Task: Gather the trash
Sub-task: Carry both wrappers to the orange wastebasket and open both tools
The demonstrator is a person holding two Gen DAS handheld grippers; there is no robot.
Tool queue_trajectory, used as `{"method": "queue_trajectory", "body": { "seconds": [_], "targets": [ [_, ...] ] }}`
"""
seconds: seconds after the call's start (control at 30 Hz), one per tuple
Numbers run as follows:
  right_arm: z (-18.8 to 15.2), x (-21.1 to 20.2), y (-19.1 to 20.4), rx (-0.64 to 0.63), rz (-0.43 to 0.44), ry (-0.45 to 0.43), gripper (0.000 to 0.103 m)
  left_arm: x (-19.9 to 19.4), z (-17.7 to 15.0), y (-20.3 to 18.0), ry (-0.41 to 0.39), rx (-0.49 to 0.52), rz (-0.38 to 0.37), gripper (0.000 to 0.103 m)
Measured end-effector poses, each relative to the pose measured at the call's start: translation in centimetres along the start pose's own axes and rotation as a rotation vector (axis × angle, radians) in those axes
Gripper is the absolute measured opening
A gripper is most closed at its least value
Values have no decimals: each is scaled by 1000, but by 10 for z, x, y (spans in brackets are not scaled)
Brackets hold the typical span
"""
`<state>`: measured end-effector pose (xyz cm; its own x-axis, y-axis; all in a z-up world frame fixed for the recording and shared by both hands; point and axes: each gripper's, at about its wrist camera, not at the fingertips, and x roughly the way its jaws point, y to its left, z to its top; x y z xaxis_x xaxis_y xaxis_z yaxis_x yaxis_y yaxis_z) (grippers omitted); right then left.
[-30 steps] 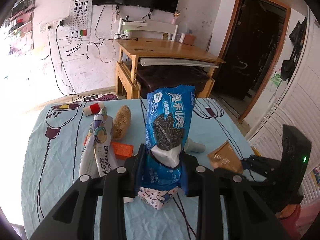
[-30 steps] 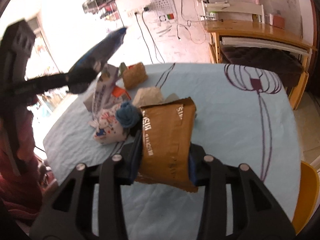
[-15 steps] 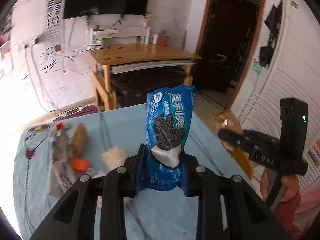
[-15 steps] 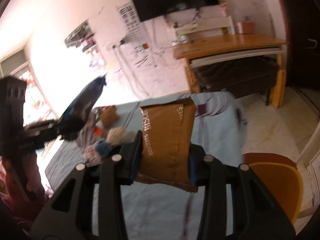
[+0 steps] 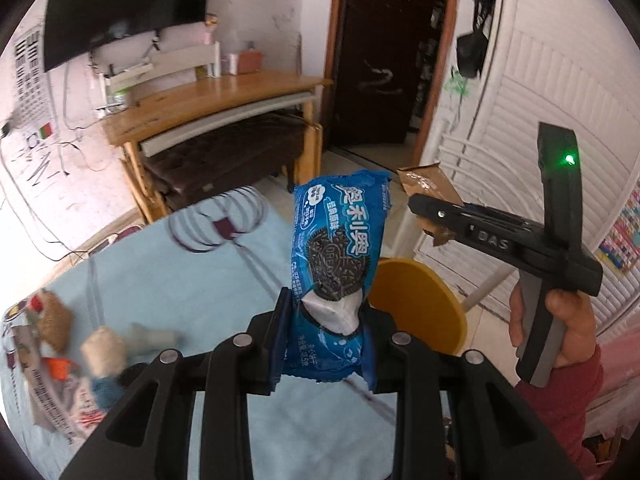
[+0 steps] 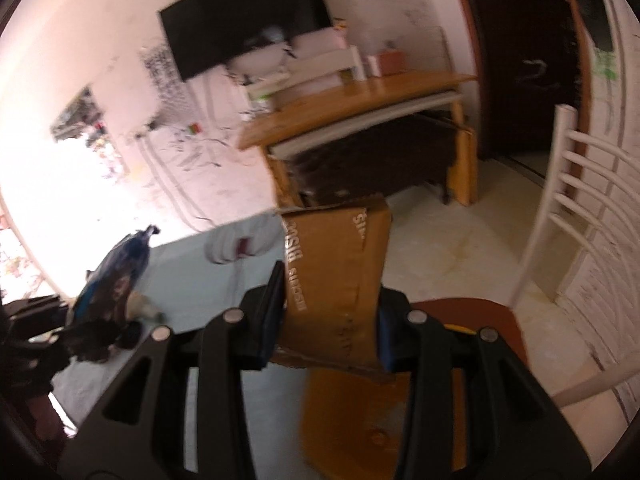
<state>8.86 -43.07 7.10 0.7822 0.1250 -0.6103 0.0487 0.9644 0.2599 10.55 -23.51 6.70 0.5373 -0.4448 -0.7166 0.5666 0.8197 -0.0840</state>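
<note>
Our left gripper (image 5: 326,340) is clamped on the blue cookie wrapper (image 5: 336,256), which stands upright between the pads above the light-blue tablecloth (image 5: 192,280). At two o'clock in that view, our right gripper (image 6: 330,320) pinches the brown wrapper (image 6: 336,264), held over the yellow stool (image 5: 420,304). More litter lies at eight o'clock on the cloth, too blurred to name.
</note>
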Motion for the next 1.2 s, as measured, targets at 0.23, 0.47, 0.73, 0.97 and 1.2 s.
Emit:
{"method": "queue_trajectory", "body": {
  "seconds": [0.23, 0.47, 0.73, 0.97, 1.2],
  "targets": [
    [-18, 35, -47, 33, -140, 124, 37, 63, 9, -36, 118, -22, -23, 26],
    [-31, 63, -74, 89, -134, 209, 51, 111, 18, -56, 179, -26, 12, 26],
    [-28, 53, -91, 157, -113, 191, 59, 132, 14, -58, 205, -49, 33, 26],
    [-18, 29, -103, 240, -126, 90, 69, 145, 16, -70, 241, -29, -5, 27],
    [-10, 7, -109, 291, -101, 5, 76, 155, 17, -79, 271, -34, -31, 61]
  ]
}}
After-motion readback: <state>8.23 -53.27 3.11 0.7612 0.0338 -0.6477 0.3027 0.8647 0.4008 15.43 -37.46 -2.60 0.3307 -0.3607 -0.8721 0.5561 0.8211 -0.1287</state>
